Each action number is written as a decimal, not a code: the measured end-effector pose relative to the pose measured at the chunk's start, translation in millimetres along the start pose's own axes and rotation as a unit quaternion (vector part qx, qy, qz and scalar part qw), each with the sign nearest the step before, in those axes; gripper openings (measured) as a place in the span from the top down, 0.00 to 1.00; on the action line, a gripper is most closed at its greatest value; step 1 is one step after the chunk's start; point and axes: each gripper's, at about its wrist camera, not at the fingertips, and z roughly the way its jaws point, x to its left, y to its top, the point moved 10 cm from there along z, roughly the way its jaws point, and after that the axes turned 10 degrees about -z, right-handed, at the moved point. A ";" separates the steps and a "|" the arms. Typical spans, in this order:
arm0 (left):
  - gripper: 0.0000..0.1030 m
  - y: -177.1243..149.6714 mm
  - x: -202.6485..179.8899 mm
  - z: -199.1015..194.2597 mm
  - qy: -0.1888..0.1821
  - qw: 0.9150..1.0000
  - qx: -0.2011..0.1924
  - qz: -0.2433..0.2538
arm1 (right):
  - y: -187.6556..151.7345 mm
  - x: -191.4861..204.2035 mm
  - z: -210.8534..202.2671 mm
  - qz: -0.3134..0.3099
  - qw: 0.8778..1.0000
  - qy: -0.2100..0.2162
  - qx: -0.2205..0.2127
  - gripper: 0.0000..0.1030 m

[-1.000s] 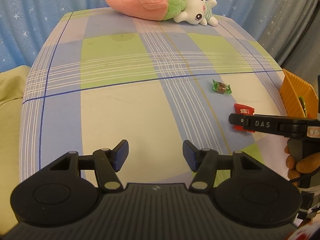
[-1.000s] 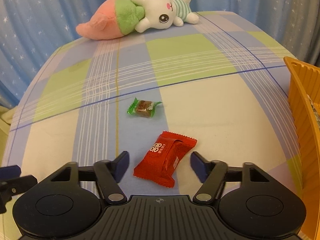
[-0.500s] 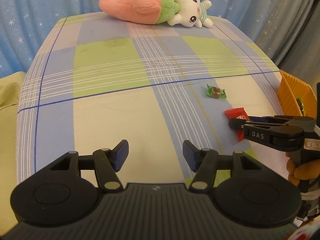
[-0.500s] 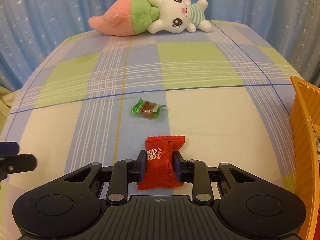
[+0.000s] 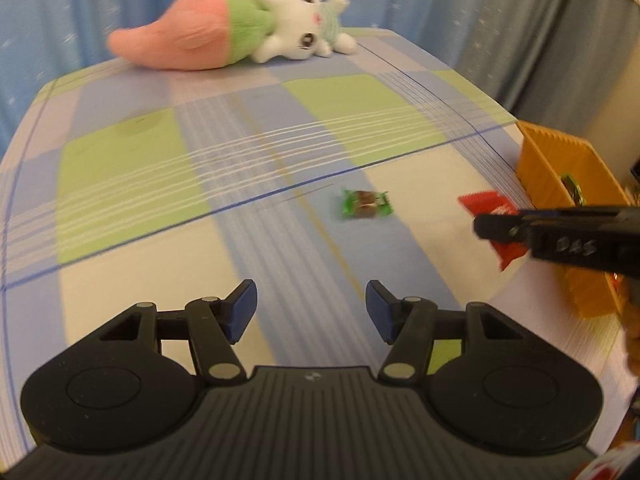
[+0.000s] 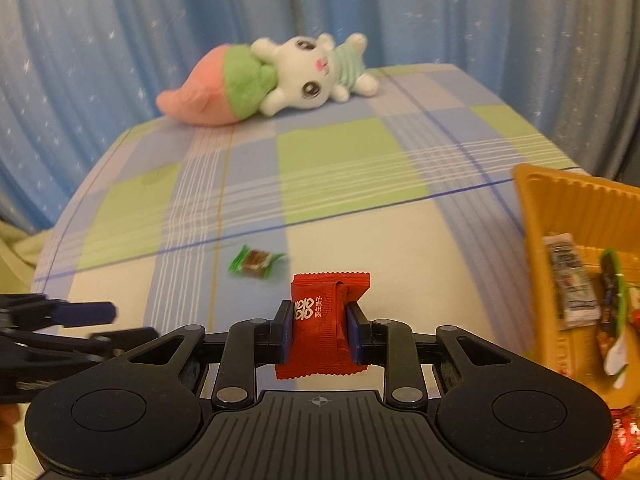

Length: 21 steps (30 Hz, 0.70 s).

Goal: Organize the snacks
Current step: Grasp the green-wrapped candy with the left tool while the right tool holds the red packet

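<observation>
The red snack packet (image 6: 326, 320) is clamped between the closed fingers (image 6: 286, 332) of the right gripper (image 6: 320, 332) and is held above the checked tabletop (image 6: 340, 168), just left of the orange basket (image 6: 532, 216), in which several wrapped snacks are seen. The left gripper (image 5: 311, 310) is held over the tabletop with its fingers (image 5: 242, 308) spread wide and nothing between them. A green-wrapped candy (image 5: 365, 203) lies on the cloth ahead of it, and a plush rabbit (image 5: 240, 32) is laid along the far edge.
</observation>
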 end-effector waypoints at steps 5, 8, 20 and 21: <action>0.44 8.4 -16.5 28.3 -0.003 0.999 0.005 0.036 | 6.4 -21.4 -13.9 0.018 1.000 -0.006 -0.012 0.73; 0.43 13.0 -21.4 45.9 0.006 0.998 0.012 0.056 | 8.4 -32.5 -20.3 0.029 0.999 -0.007 -0.017 0.73; 0.43 41.1 -34.3 83.3 0.027 0.995 -0.006 0.097 | 9.3 -60.9 -28.5 0.056 0.998 -0.005 -0.020 0.73; 0.43 43.6 -34.8 85.2 0.027 0.995 -0.007 0.096 | 9.7 -61.9 -28.0 0.058 0.998 -0.005 -0.020 0.73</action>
